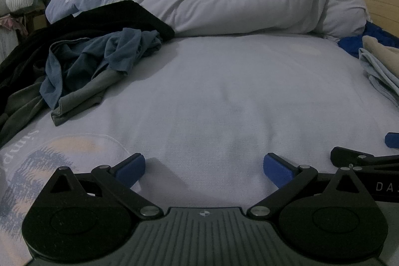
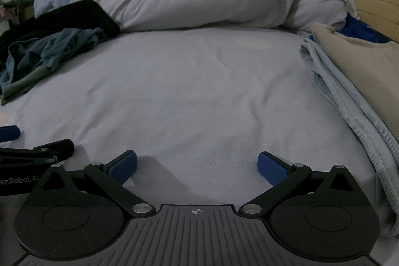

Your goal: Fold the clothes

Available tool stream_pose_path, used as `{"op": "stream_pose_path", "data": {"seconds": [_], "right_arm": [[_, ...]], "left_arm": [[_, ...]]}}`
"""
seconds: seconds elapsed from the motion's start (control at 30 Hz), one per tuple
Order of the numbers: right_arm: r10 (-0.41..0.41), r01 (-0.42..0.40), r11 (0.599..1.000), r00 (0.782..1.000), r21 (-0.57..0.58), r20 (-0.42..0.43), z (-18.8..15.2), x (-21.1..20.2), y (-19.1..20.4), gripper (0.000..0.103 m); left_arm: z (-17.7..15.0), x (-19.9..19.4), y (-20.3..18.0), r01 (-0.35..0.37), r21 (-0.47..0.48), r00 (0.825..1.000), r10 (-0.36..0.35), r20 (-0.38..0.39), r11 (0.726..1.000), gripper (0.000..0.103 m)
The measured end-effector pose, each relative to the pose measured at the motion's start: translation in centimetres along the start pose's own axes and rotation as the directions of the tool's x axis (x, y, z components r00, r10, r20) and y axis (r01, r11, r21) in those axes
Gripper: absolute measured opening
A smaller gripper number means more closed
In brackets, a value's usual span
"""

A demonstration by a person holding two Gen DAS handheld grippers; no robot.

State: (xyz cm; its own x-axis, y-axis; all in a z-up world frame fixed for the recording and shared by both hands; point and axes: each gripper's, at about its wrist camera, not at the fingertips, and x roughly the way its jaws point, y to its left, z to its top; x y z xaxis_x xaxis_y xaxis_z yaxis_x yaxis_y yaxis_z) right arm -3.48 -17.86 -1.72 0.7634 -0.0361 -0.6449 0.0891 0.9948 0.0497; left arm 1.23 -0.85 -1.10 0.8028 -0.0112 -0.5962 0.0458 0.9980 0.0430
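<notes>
Well ahead of the left gripper (image 1: 204,170) and off to its left lies the heap of unfolded clothes: one crumpled blue cotton shirt (image 1: 99,59) on top, one grey-green garment (image 1: 82,96) under it with a hem reaching toward the jaws, and one black garment (image 1: 104,19) behind both, three pieces in all as far as can be told. Its two blue-padded fingers (image 1: 131,170) stand spread wide, nothing between them, only the pale lilac bed sheet (image 1: 212,96) in the gap. The right gripper (image 2: 197,170) is likewise spread, jaws empty over the same sheet, and sits just beside the left one, whose black linkage shows at its left edge. Ahead and to the right of the right jaws rests a stack of two folded pieces, one beige garment (image 2: 361,66) lying on one light blue woven garment (image 2: 349,106), with some bright blue fabric (image 2: 359,29) behind them. Far beyond both pairs of jaws, one rolled-up pale quilt with a blue tree print (image 1: 224,1) lies across the bed, touching the black garment at its left end
</notes>
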Motion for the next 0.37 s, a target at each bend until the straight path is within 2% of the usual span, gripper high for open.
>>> {"op": "stream_pose_path", "data": {"seconds": [0.37], "right_arm": [[0.000, 0.000, 1.000, 1.000, 0.000, 0.000, 0.00, 0.01, -0.02, 0.103]], "left_arm": [[0.05, -0.01, 0.00, -0.003, 0.001, 1.000, 0.003, 0.000, 1.000, 0.103]]}}
